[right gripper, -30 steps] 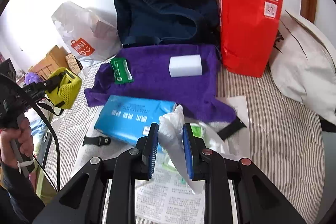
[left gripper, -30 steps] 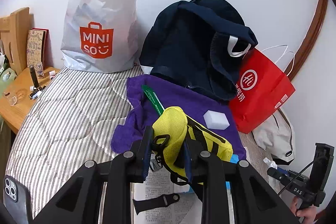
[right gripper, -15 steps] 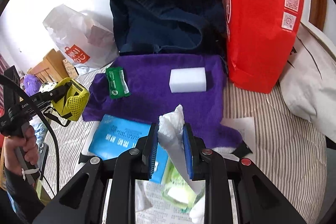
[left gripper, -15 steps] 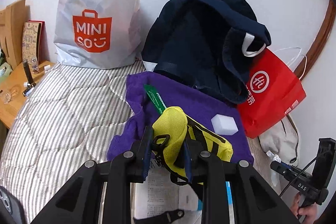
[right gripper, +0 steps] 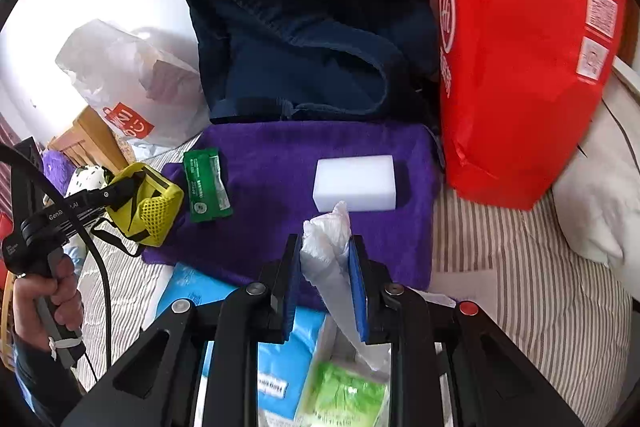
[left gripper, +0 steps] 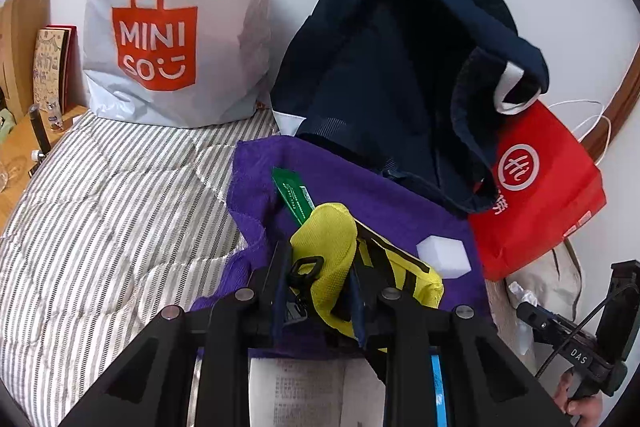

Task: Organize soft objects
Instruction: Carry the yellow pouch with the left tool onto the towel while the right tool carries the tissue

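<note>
Yellow pouch [left gripper: 332, 247] pinched between left gripper [left gripper: 318, 279] fingers; clear bag [right gripper: 326, 247] pinched by right gripper [right gripper: 325, 267]. Since a second ago both advanced toward the purple towel [right gripper: 280, 155] ahead of the fingers. Judged: carrying items toward the dark bag [right gripper: 304, 39].

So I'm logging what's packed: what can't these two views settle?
- Open navy fabric bag: interior all shadow, both views.
- Light-blue tissue pack: right wrist, mostly behind right gripper.
- White plastic Miniso bag: contents veiled.
- Yellow mesh pouch: rear behind left gripper.
</note>
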A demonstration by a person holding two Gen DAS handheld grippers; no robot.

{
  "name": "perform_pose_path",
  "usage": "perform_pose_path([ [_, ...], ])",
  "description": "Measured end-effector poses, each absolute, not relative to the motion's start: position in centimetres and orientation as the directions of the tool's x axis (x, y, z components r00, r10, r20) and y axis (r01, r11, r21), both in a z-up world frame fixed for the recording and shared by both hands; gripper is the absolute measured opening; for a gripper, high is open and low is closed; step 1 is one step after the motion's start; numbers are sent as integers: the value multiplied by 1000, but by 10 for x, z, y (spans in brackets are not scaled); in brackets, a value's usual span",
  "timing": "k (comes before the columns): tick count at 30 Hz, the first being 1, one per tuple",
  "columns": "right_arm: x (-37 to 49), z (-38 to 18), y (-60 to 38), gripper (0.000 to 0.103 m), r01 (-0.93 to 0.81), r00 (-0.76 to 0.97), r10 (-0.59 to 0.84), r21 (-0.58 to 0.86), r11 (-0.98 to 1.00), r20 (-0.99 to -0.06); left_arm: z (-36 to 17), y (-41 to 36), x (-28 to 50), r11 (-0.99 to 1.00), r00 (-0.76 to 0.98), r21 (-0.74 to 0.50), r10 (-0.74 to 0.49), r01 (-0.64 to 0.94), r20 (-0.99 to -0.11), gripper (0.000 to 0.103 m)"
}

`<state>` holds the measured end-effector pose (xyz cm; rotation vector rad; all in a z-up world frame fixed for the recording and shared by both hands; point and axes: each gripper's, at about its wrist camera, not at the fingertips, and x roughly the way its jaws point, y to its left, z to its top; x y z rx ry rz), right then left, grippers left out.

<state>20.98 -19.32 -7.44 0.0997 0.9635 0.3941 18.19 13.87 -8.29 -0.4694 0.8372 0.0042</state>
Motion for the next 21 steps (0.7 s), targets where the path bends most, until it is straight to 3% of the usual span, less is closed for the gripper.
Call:
perform_pose_path([
  [21,242,-104,-181,23,-297,456,348,228,927,-819,-133,139,215,898,617,-382,-175,-220,-767,25],
])
